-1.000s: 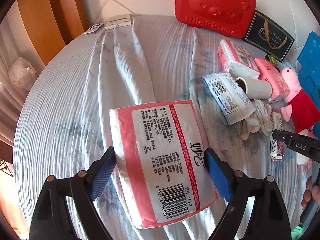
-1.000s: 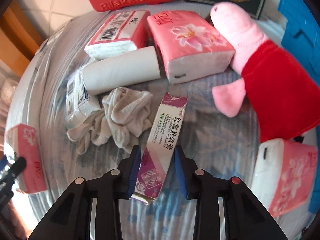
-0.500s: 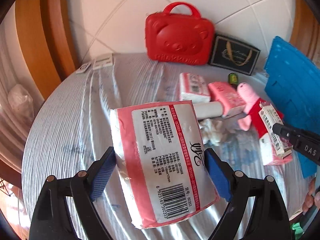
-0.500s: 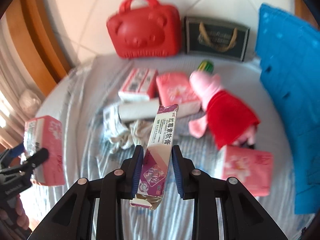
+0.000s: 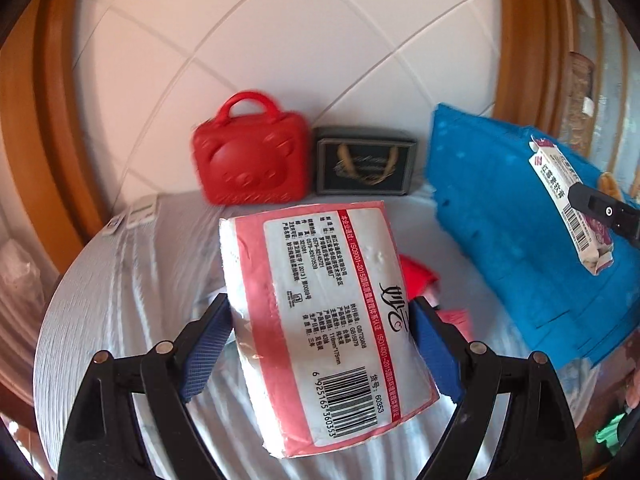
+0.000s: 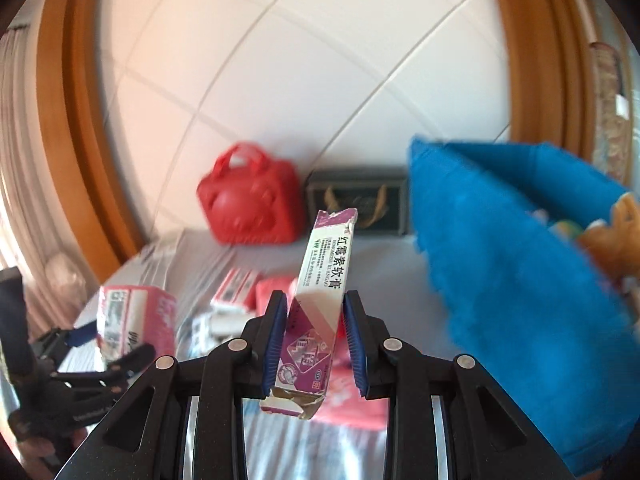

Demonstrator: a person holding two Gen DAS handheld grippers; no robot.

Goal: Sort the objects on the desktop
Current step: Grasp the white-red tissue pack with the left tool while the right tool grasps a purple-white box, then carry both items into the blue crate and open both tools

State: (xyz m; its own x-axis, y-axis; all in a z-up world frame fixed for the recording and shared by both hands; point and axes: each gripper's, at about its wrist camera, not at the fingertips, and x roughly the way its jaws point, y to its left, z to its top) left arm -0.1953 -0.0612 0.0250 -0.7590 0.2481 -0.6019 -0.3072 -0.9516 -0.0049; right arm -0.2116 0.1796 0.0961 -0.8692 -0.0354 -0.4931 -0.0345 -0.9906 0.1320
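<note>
Table: round, under a pale striped cloth, set against a white tiled wall with wooden trim either side.

Blue basket: large, at the right of the table, tilted toward the wall; soft toys show in its open top in the right wrist view, too blurred to name further.

Red bear-face case: moulded plastic with handle, upright at the back of the table against the wall.

Dark gift bag: gold-coloured handles, upright just beside the red case, between it and the basket.

Tissue pack: pink and white wrapper, printed label and barcode facing up. Held off the table, clamped across its width by the blue-padded fingers of the left gripper. Lower end hangs past the fingers.

Ointment box: slim purple and white carton with a torn lower flap, standing nearly upright. Pinched at its lower half by the right gripper, raised above the table and near the rim of the basket.

Loose packs: pink and white tissue packets lying on the cloth below the raised box, blurred.

Two small white devices: flat, at the table's far left edge.
</note>
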